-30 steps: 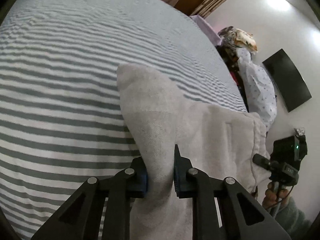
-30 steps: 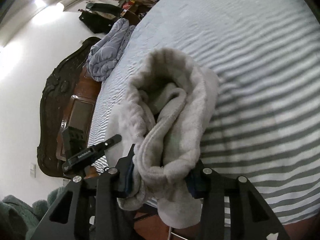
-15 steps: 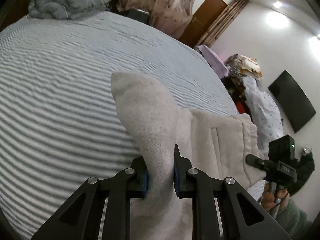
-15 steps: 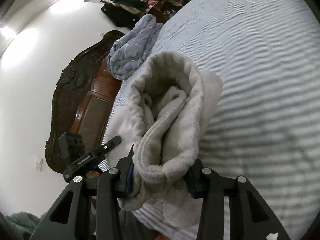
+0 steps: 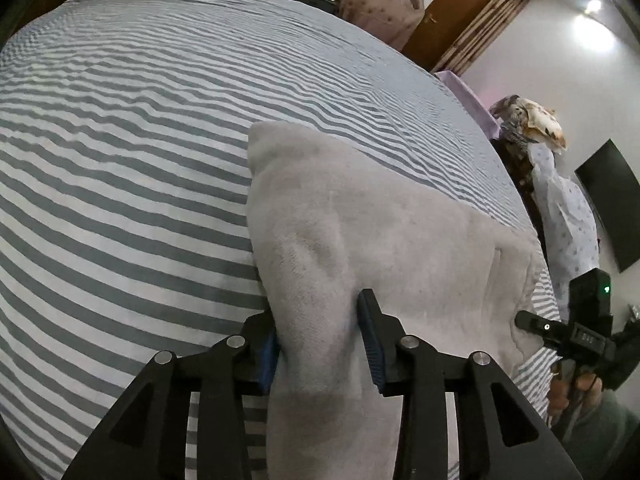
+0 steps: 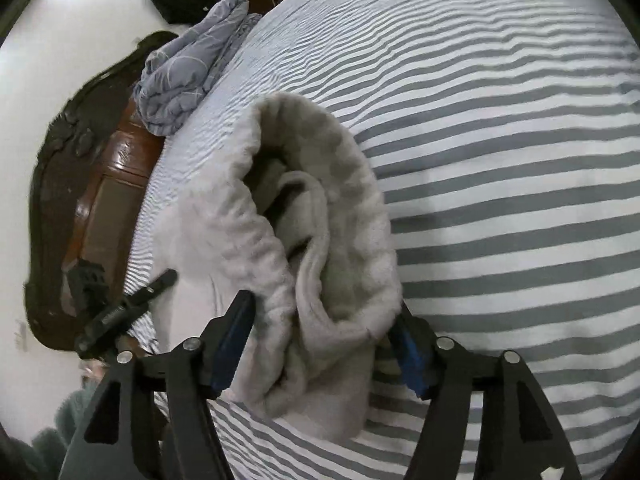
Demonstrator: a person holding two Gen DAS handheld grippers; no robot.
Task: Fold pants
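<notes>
The pants [image 5: 360,232] are light grey fleece and lie spread on the striped bed [image 5: 120,160]. My left gripper [image 5: 318,344] has its blue pads around a raised fold of the pants near their left edge, with the jaws set wider than the fold. My right gripper [image 6: 324,344] holds a thick bunched roll of the pants [image 6: 320,220], the waistband end, just above the bed [image 6: 500,200]. Each gripper shows in the other's view: the right one [image 5: 568,328] at the pants' right edge, the left one [image 6: 116,304] at the far left.
A crumpled blue-grey blanket [image 6: 188,68] lies at the head of the bed by a dark wooden headboard [image 6: 92,208]. A wooden door [image 5: 448,16], piled clothes [image 5: 560,200] and a black wall screen [image 5: 616,204] stand beyond the bed's right side.
Both grippers have come down toward the bed with the pants, after a brief lift. The left jaws have spread wider around the fold. The right gripper still holds the bunched end.
</notes>
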